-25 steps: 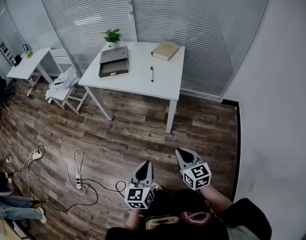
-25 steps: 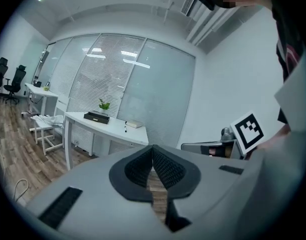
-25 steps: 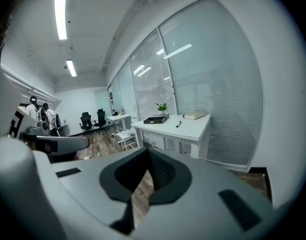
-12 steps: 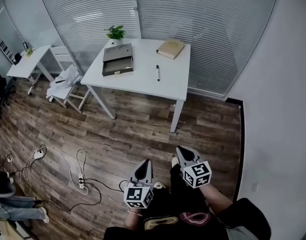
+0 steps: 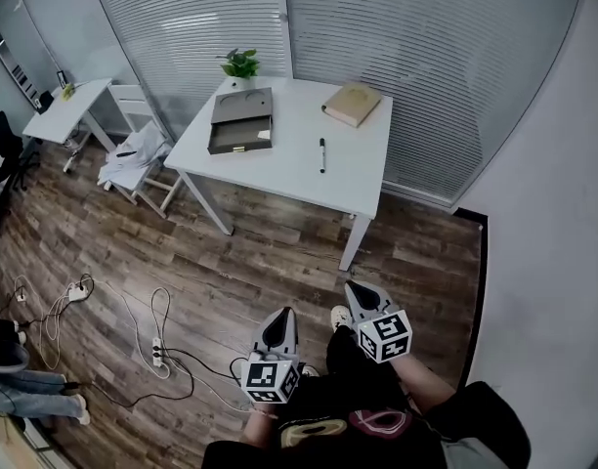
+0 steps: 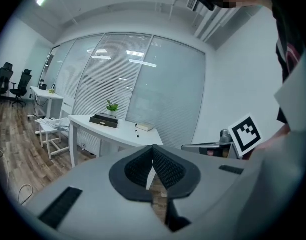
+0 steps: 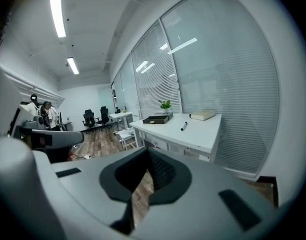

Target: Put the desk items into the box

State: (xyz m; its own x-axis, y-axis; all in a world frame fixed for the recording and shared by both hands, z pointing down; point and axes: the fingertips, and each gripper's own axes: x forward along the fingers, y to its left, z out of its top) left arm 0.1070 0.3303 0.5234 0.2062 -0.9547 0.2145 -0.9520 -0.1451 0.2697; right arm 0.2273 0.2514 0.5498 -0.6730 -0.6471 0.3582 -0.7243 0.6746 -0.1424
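A white desk stands ahead on the wood floor, well beyond both grippers. On it lie a dark open box, a tan book and a black marker pen, with a small potted plant at its far edge. My left gripper is low in the head view, shut and empty. To its right my right gripper is also shut, holding nothing. The right gripper view shows the box, pen and book past the closed jaws.
A white chair draped with cloth stands left of the desk, with a second small desk beyond it. Cables and a power strip trail over the floor at the left. Blinds-covered glass walls run behind the desk. A person's legs show at bottom left.
The desk has drawn nearer and shifted right in the head view as I walk toward it. Both grippers keep their place low in the view and stay shut.
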